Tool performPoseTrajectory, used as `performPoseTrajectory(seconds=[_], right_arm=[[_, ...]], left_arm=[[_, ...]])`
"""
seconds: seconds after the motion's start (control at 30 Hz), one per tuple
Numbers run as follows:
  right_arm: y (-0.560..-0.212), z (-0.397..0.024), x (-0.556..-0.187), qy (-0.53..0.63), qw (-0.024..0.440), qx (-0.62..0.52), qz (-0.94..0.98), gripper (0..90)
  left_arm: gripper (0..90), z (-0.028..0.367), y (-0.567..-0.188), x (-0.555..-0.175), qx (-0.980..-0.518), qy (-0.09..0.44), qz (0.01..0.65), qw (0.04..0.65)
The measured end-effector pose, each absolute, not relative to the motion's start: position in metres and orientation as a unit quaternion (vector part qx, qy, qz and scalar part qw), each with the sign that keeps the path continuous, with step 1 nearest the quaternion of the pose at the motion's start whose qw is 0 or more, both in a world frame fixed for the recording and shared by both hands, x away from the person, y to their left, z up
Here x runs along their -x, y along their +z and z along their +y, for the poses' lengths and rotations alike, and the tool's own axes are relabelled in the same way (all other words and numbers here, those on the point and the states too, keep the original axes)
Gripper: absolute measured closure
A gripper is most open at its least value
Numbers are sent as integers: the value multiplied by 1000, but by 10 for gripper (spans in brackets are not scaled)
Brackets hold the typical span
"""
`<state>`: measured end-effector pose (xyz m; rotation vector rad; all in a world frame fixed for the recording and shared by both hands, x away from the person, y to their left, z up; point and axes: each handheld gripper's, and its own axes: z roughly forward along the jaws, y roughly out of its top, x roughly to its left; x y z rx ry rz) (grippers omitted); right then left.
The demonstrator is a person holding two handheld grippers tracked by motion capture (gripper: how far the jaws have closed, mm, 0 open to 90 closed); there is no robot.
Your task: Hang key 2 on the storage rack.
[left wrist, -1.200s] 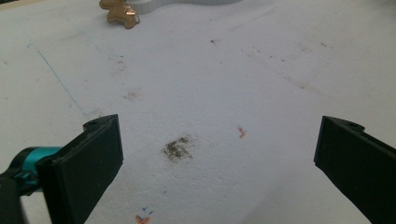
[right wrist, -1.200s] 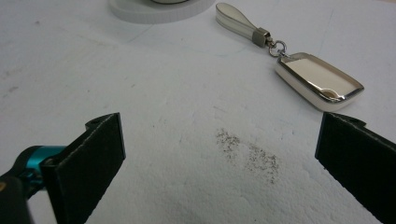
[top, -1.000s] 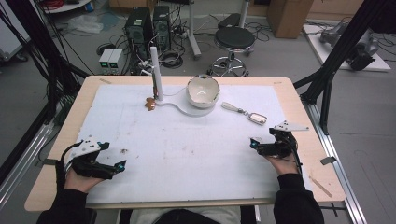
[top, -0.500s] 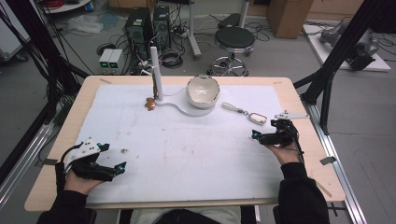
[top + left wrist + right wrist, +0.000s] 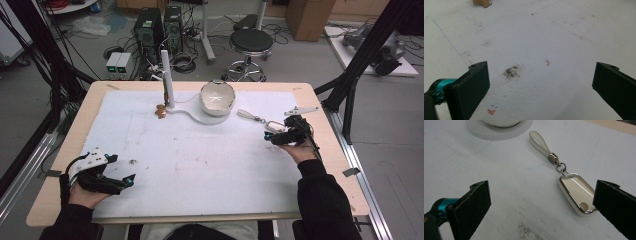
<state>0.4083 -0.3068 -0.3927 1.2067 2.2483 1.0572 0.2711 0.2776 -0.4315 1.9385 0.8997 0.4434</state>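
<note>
The surface carries a white sheet, cut off by the frame edges in both gripper views. In the right gripper view, the bowl on its round base is cropped at the top edge, and the right jaw overlaps one edge of the key fob. The left claw rests low at the near left corner, jaws wide apart, holding nothing. The right claw lies level, jaws wide apart, just beside the key fob; contact cannot be determined. The strap extends toward the bowl.
</note>
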Motion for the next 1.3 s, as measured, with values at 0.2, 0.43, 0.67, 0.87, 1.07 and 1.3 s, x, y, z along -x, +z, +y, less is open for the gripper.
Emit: performPoseTrajectory(seconds=[0.2,0.43,0.67,0.87,1.07,1.3], right_arm=[[-386,-296,-425,361,184,-421,811,6],[-385,-287,-444,346,177,-420,820,6],[-383,-279,-469,328,171,-422,828,6],[-385,-267,-491,301,171,-418,840,6],[-387,-257,-508,304,165,-412,843,11],[-402,-256,-518,308,150,-414,843,11]], left_arm=[[17,279,-432,-271,-788,180,366,461],[17,281,-433,-272,-788,179,367,460],[17,281,-434,-275,-786,178,370,461],[17,282,-434,-276,-785,177,372,464],[17,284,-435,-277,-784,174,374,464],[17,281,-434,-274,-787,174,367,465]])
